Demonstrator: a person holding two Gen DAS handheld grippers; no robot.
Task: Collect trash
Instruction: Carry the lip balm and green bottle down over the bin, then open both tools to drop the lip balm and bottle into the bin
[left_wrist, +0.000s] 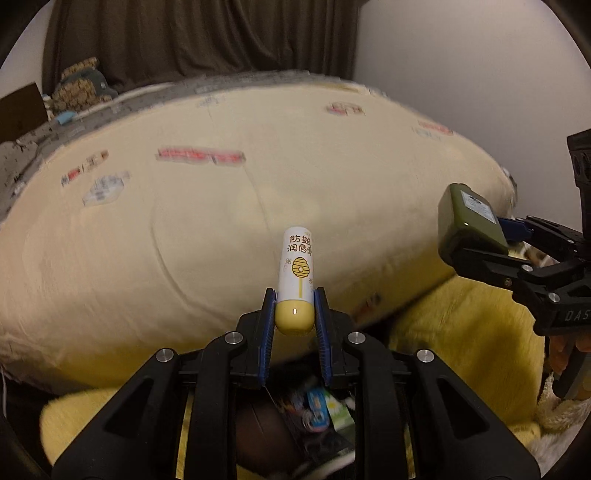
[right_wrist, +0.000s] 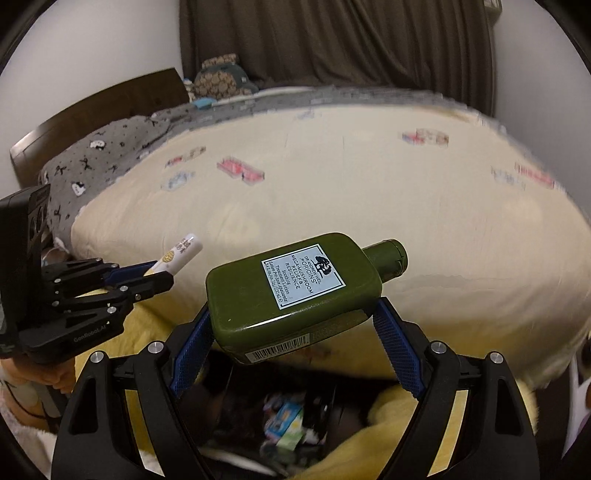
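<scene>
The left hand-held gripper (left_wrist: 294, 314) is clamped on a lip balm tube (left_wrist: 297, 273), its blue pads pressing either side of the yellow cap end while the white body with a beehive print sticks out forward past the fingertips; the right hand-held gripper (right_wrist: 291, 325) is clamped on a green lotion bottle (right_wrist: 291, 291), the jaws standing wide with a blue pad against each side of the flat body, the pale label facing up and the capped neck pointing off to the right; in the left wrist view that same bottle shows at the right edge, held beside the tube and apart from it; both things hang in the air just off the near edge of the bed (right_wrist: 369, 192), which carries a cream cover (left_wrist: 184, 229) with small red and blue printed patches; a grey patterned pillow (right_wrist: 103, 162) lies toward the bed's far left corner, against a dark wooden headboard (right_wrist: 92, 110), and a dark curtain (right_wrist: 332, 40) hangs behind; below the two grippers, beside a yellow fluffy blanket (left_wrist: 461, 332) that lies along the bed's near edge, a dark trash bin (right_wrist: 295, 424) sits open with blurred wrappers and packets inside.
</scene>
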